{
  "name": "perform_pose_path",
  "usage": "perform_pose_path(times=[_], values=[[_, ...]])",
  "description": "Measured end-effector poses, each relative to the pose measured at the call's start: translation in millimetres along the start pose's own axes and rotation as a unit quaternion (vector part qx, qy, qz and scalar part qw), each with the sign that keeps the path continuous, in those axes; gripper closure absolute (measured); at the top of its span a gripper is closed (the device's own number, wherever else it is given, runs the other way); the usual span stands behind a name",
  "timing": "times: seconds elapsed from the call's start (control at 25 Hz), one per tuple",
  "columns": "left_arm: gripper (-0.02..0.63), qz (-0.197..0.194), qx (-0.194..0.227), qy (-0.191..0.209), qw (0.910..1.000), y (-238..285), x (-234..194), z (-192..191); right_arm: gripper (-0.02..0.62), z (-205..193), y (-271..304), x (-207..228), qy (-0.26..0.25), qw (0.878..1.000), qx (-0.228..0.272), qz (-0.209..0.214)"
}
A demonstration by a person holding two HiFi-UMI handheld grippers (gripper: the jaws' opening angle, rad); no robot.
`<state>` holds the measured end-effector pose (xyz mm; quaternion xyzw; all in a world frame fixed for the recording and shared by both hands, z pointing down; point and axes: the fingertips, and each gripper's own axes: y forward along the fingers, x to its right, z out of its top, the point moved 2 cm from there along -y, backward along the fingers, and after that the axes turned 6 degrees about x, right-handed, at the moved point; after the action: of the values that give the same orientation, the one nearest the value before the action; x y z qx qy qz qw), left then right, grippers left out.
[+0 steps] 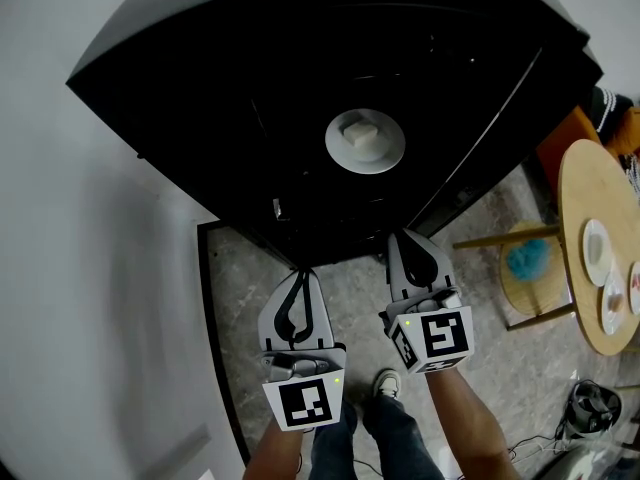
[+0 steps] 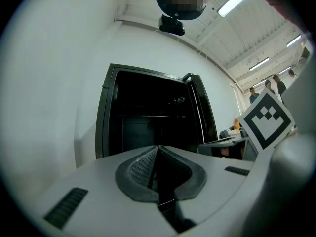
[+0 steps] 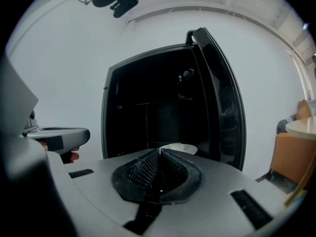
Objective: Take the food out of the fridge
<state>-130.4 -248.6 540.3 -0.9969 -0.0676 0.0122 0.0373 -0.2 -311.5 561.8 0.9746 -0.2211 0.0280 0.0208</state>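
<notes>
A black fridge (image 1: pixel 250 98) stands with its door (image 1: pixel 500 118) swung to the right, its inside dark. On a shelf inside lies a white plate (image 1: pixel 365 140) with a pale piece of food (image 1: pixel 360 133) on it; the plate's rim (image 3: pixel 178 148) peeks above the right jaws. My left gripper (image 1: pixel 297 276) hangs in front of the fridge's lower edge, jaws shut and empty. My right gripper (image 1: pixel 410 240) is beside it, a little nearer the fridge, also shut with nothing in it. Both are short of the plate.
A round wooden table (image 1: pixel 590 258) with white dishes (image 1: pixel 597 251) stands at the right, with an orange seat (image 1: pixel 565 143) behind it. A white wall (image 1: pixel 80 268) runs along the left. Stone floor (image 1: pixel 340 308) lies below the grippers. People sit far off in the left gripper view.
</notes>
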Motion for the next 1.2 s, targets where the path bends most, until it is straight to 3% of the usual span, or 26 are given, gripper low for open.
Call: perform_pose_path(times=[0.48, 0.8, 0.92, 1.2], values=[[0.592, -0.004, -0.004, -0.001, 1.0000, 3.5, -2.1, 0.8, 0.572, -16.6, 24.4, 7.5, 0.103, 0.994, -0.021, -0.009], [0.592, -0.002, -0.004, 0.001, 1.0000, 6.2, -4.4, 0.7, 0.571, -30.6, 37.9, 17.5, 0.205, 0.978, -0.027, -0.024], [0.592, -0.002, -0.005, 0.003, 1.0000, 7.2, -5.4, 1.3, 0.571, -36.1, 43.0, 21.7, 0.252, 0.967, -0.028, -0.032], [0.592, -0.003, -0.006, 0.002, 1.0000, 7.0, -4.6, 0.4, 0.550, -45.7, 52.5, 34.6, 0.376, 0.925, -0.012, -0.051]])
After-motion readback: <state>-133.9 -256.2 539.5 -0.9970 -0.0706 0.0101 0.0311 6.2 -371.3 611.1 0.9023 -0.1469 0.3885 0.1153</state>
